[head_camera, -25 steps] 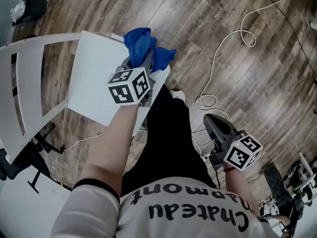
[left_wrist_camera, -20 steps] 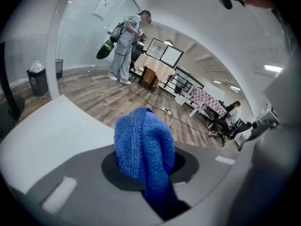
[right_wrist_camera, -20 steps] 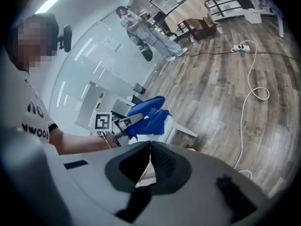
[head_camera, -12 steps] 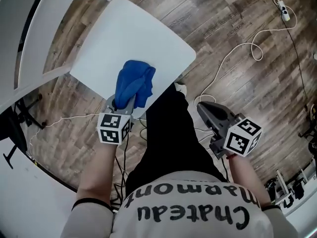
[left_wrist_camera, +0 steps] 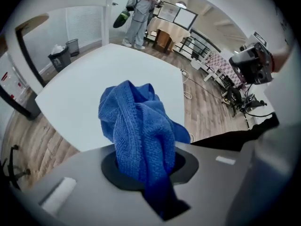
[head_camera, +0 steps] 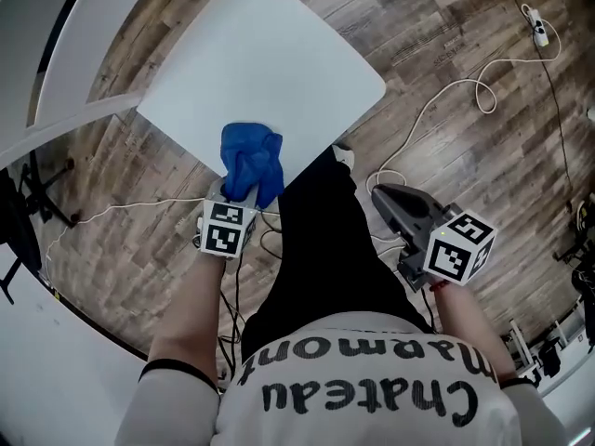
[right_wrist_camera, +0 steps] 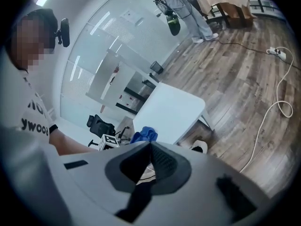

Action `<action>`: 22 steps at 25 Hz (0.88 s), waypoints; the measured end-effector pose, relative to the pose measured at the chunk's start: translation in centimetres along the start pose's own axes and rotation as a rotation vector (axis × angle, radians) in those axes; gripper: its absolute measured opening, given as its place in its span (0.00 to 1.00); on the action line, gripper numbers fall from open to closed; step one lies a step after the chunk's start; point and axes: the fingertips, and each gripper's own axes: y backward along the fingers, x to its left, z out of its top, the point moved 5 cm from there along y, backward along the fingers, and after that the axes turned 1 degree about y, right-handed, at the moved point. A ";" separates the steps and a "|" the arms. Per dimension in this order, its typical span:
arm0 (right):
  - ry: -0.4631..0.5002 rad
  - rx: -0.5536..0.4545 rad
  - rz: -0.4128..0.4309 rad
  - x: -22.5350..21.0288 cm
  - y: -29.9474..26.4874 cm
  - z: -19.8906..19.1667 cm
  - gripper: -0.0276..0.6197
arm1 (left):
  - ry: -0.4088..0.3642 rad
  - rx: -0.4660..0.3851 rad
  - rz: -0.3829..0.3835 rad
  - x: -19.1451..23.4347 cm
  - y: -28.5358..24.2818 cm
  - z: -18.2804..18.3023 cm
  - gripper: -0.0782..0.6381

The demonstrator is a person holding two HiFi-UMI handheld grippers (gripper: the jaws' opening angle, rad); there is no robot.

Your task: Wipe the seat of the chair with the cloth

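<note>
The white chair seat [head_camera: 270, 63] fills the upper middle of the head view. A bunched blue cloth [head_camera: 249, 159] rests on the seat's near edge, and my left gripper [head_camera: 243, 183] is shut on it. In the left gripper view the cloth [left_wrist_camera: 141, 126] rises from between the jaws and hides them, with the seat [left_wrist_camera: 94, 88] spread out behind it. My right gripper [head_camera: 394, 203] hangs to the right of the person's leg, away from the chair, shut on nothing. The right gripper view shows the seat [right_wrist_camera: 171, 108] and cloth [right_wrist_camera: 145, 134] at a distance past the closed jaws.
The chair's slatted backrest [head_camera: 70, 63] lies at the upper left. White cables [head_camera: 446, 100] and a power strip [head_camera: 536, 24] trail over the wood floor on the right. The person's shoe [head_camera: 342, 155] is by the seat edge. Someone stands far off [left_wrist_camera: 138, 11] near bins [left_wrist_camera: 63, 55].
My left gripper has dragged the cloth from the seat's far corner back across to its near edge. The right gripper has stayed by the person's side.
</note>
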 end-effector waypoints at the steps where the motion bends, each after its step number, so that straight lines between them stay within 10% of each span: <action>1: -0.008 -0.006 -0.004 -0.1 0.1 -0.2 0.07 | -0.029 0.007 -0.019 -0.5 -0.4 0.7 0.23; 22: -0.295 -0.322 -0.186 -5.5 7.5 0.5 0.07 | -0.302 0.087 -0.302 -9.6 -8.5 18.3 0.23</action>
